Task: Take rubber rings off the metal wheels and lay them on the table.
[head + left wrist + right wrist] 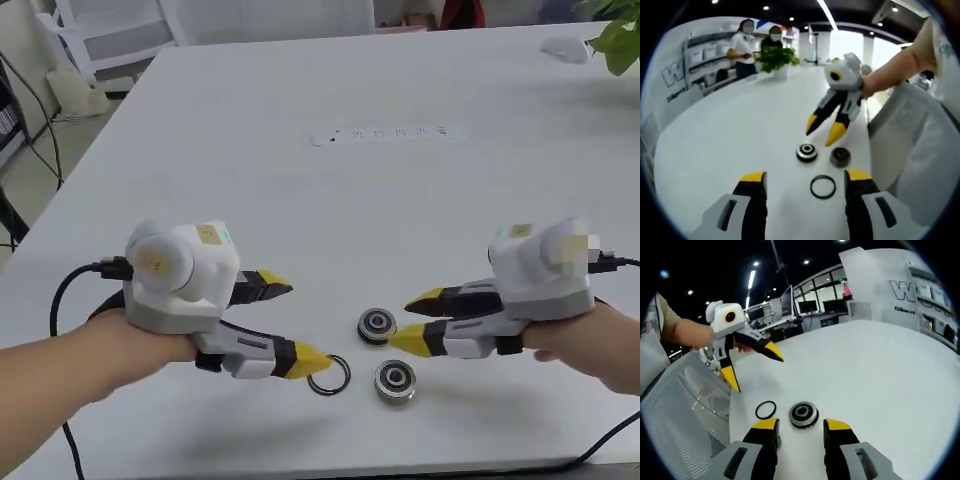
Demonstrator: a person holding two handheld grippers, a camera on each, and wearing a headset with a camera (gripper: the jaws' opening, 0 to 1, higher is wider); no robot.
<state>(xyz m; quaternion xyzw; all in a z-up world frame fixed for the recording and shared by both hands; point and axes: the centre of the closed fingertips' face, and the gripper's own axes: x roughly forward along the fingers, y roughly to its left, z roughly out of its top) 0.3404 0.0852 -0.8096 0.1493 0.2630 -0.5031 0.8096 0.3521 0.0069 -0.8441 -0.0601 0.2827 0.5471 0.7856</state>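
- The left gripper (300, 325) is hovering over the table (250, 180) close to its near edge. Its yellow-tipped jaws are standing wide apart with nothing between them. A pale sticker on its white housing is showing no writing I can read.
- The rubber ring (329, 375) is lying flat and loose on the table near that edge, right at the tip of the left gripper's lower jaw. I cannot tell whether the two are touching. In the left gripper view the ring (823, 186) is sitting between that gripper's own spread jaws, closer to the right-hand one.
- The nearer metal wheel (395, 381) is lying flat just beside the ring, on the side toward the table's right edge. In the left gripper view it (840, 156) is looking darker than its neighbour.
- The farther metal wheel (377, 324) is lying flat just beyond it, apart from it.
- The right gripper (402, 322) is pointing at the farther wheel with its jaws parted and holding nothing. In the right gripper view that wheel (803, 414) is sitting just ahead of the gap between the jaw tips.
- A white strip (385, 134) is lying mid-table, and its printing is too small to read.
- A leafy plant (615, 35) is reaching in over the far right corner.
- A big letter "W" (902, 290) is showing on the white wall beyond the table. A smaller line under it is beginning "Different".
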